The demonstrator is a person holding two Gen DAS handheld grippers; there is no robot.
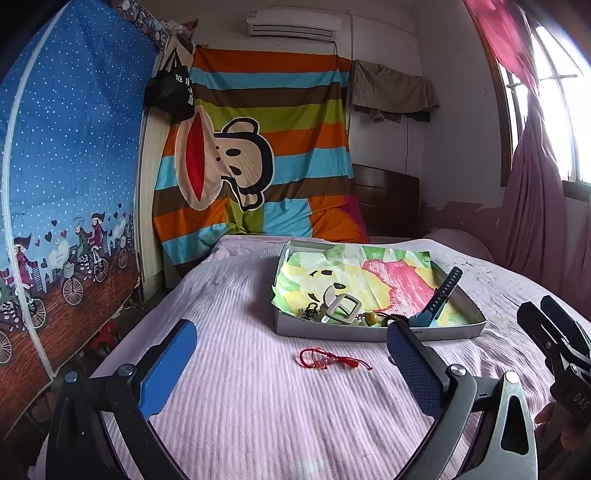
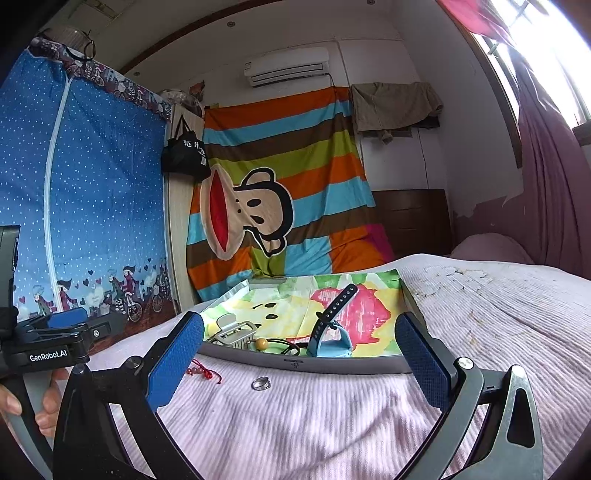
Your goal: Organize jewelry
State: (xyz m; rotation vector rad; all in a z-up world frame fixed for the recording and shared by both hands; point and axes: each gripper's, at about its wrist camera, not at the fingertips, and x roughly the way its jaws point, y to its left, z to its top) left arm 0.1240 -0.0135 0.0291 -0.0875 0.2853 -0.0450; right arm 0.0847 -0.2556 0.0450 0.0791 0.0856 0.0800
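Red bracelet [image 1: 334, 359] between left tool [image 1: 291, 365] pads

Black hand-held gripper [image 1: 291, 373], blue textured pads [image 1: 168, 367], silver screws

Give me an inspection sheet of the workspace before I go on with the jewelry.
Surface: pink ribbed bedspread, wrinkled.
Job's things: red cord bracelet and silver ring lie on the bedspread outside the tray; watch strap, hair clip and amber bead lie inside.
Clutter: nothing seen.
Grippers: left gripper open, empty; right gripper open, empty.
Cables: one thin cable on the far wall.
Surroundings: striped monkey cloth, air conditioner, pink curtain.
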